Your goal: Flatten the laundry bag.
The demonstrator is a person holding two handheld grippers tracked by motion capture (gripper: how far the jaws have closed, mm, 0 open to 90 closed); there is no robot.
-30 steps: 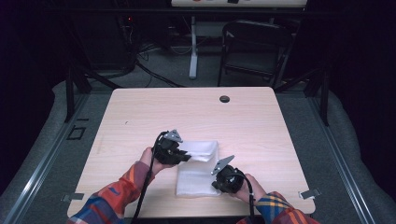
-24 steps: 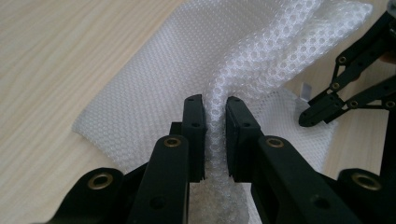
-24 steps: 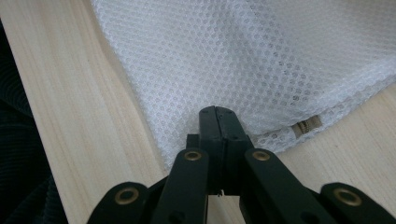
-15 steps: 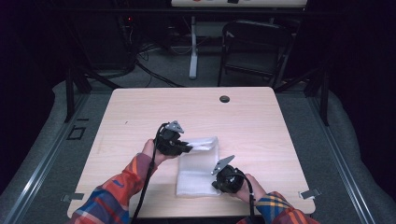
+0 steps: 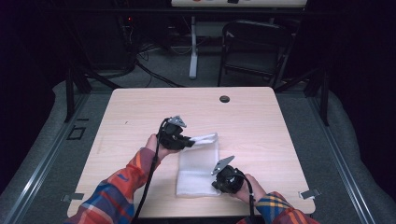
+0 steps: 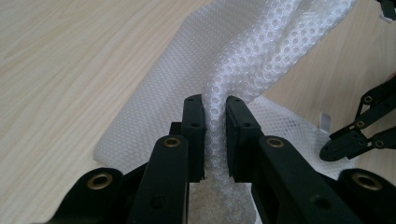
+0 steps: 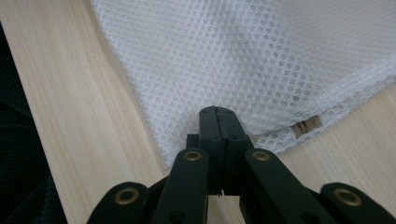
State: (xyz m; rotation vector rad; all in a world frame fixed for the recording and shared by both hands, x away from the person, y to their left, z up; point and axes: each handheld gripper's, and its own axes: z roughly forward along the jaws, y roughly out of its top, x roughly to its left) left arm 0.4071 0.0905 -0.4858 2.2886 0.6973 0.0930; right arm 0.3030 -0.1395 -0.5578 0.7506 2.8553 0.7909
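My left gripper (image 5: 190, 141): black body, grey three-cornered plate on top, black cable trailing back along my sleeve (image 5: 119, 186). My right gripper (image 5: 215, 183): same black build, grey plate on top, black cable running toward near table edge. Both my sleeves plaid, in red, orange, blue and yellow. In left gripper view, my jaws are matte black bars on hinged black links, brass-coloured rivets at pivots, small dark screws in pads. In right gripper view, same black links and brass-coloured rivets.
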